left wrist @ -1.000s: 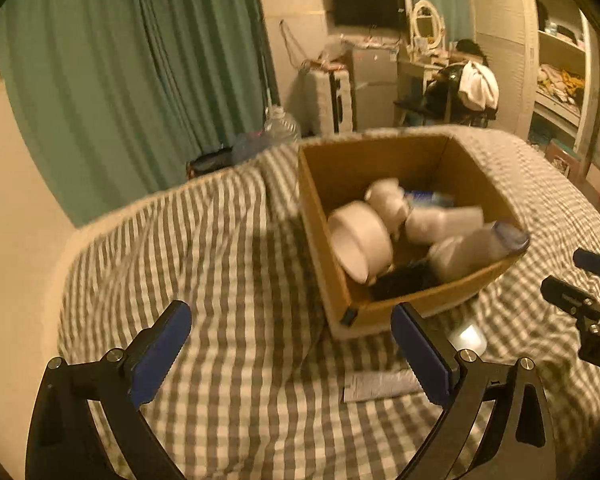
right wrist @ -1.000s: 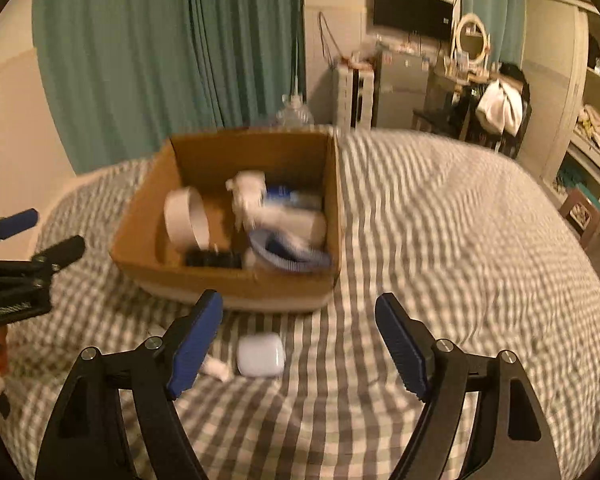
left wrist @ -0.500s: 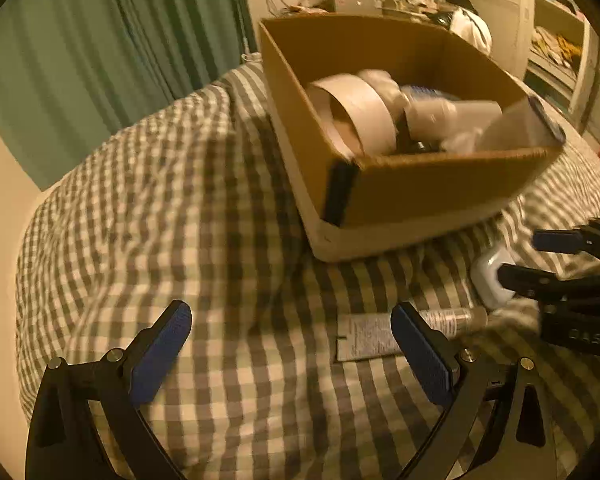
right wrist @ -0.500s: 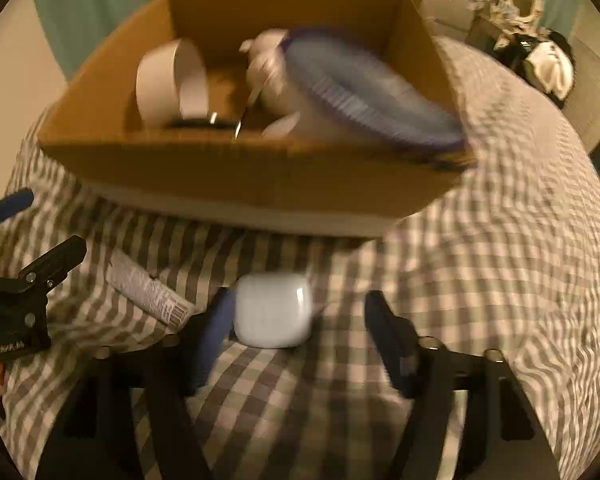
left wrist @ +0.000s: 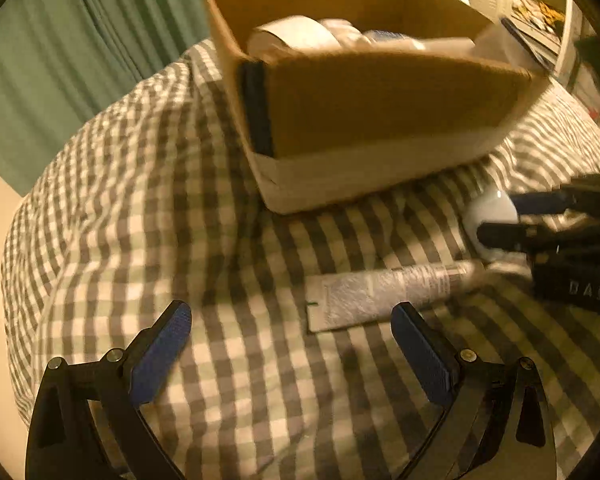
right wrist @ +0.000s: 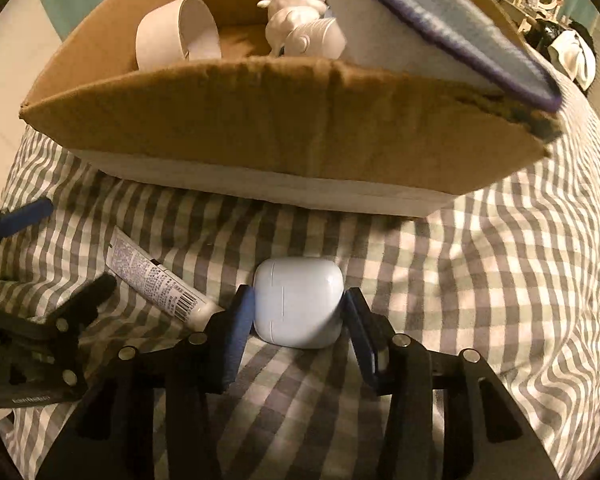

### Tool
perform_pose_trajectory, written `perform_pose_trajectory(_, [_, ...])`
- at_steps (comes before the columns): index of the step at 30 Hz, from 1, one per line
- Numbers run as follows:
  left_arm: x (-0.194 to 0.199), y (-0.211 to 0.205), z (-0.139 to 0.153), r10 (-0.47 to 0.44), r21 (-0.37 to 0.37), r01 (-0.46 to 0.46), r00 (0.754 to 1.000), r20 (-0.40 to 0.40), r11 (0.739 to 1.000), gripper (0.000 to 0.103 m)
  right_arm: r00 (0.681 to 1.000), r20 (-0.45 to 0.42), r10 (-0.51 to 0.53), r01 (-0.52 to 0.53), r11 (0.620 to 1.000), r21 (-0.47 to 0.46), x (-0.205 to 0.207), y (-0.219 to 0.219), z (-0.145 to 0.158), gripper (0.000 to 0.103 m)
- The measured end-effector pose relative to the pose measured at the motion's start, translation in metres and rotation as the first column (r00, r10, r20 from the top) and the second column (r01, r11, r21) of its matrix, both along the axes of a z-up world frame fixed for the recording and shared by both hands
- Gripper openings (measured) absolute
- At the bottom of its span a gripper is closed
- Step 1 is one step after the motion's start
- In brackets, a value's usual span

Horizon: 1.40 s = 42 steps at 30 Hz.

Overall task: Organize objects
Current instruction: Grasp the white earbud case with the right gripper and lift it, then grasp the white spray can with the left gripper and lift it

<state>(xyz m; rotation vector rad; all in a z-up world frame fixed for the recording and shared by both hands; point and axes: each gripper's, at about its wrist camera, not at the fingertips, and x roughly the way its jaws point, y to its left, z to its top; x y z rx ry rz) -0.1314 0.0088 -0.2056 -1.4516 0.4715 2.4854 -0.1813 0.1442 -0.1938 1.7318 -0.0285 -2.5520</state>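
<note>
White earbud case [right wrist: 298, 307] sits on the checked bedspread [right wrist: 500, 280], squeezed between the right gripper's [right wrist: 299, 312] blue pads. Left gripper [left wrist: 290, 344] hangs spread wide beside a tube [left wrist: 384, 294].

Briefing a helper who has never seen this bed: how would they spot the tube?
Find the cardboard box on the checked bedspread. In front of it, the tube lies flat, long and printed with a barcode, unlike the rounded white case beside it.
</note>
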Motion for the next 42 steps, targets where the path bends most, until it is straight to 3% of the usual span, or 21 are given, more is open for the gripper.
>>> perform_pose_trajectory(2, [0.002,0.010,-0.004,-0.033,-0.024,0.034,0.999,0.016,0.999,0.103,1.000,-0.019,-0.015,0.015,1.000,0.004,0.007,0.002,0.005,0.031])
perform_pose_trajectory(9, [0.001,0.032,-0.008,-0.146,-0.075,0.150,0.988,0.059,0.986,0.103,0.998,-0.020,-0.052,0.051,0.998,-0.045,0.020,0.020,0.008,0.028])
perform_pose_trajectory(11, [0.000,0.034,-0.009,-0.165,-0.069,0.170,0.984,0.071,0.983,0.103,0.999,-0.011,-0.037,0.036,0.999,-0.029,0.019,0.018,0.008,0.030])
perform_pose_trajectory(13, [-0.001,0.036,-0.009,-0.178,-0.069,0.183,0.981,0.074,0.981,0.103,1.000,0.004,-0.014,0.014,1.000,-0.024,0.001,0.023,0.007,0.044])
perform_pose_trajectory(16, [-0.002,0.038,-0.010,-0.182,-0.067,0.187,0.981,0.074,0.980,0.103,0.998,0.054,0.019,-0.018,1.000,-0.020,-0.017,0.018,0.000,0.051])
perform_pose_trajectory(21, [0.000,0.040,-0.009,-0.193,-0.046,0.198,0.978,0.083,0.979,0.100,0.998,0.060,0.025,-0.024,1.000,-0.007,-0.020,0.022,-0.001,0.050])
perform_pose_trajectory(26, [0.007,0.049,-0.005,-0.251,-0.046,0.255,0.965,0.079,0.966,0.093,0.999,-0.038,0.003,-0.004,0.999,-0.036,-0.002,0.035,0.031,0.050])
perform_pose_trajectory(29, [0.009,0.057,-0.003,-0.325,-0.046,0.329,0.942,0.085,0.943,0.087,0.997,-0.080,-0.008,0.003,0.998,-0.069,0.012,0.046,0.048,0.050])
perform_pose_trajectory(31, [0.012,0.064,-0.001,-0.397,-0.065,0.401,0.915,0.065,0.914,0.087,0.995,-0.092,-0.023,0.016,0.997,-0.078,0.020,0.053,0.053,0.050])
perform_pose_trajectory(37, [0.014,0.085,-0.005,-0.605,-0.125,0.607,0.794,0.058,0.785,0.087,0.991,-0.112,-0.080,0.064,0.989,-0.134,0.020,0.045,0.050,0.050])
perform_pose_trajectory(38, [0.012,0.087,-0.007,-0.619,-0.121,0.622,0.783,0.069,0.774,0.087,0.990,-0.113,-0.081,0.065,0.989,-0.136,0.022,0.042,0.053,0.050])
perform_pose_trajectory(40, [0.004,0.088,-0.012,-0.617,-0.084,0.627,0.778,0.115,0.775,0.087,0.991,-0.113,-0.074,0.059,0.989,-0.137,0.023,0.037,0.054,0.050])
perform_pose_trajectory(42, [0.003,0.086,-0.012,-0.627,-0.066,0.636,0.771,0.113,0.769,0.086,0.991,-0.112,-0.071,0.056,0.990,-0.130,0.022,0.036,0.054,0.050])
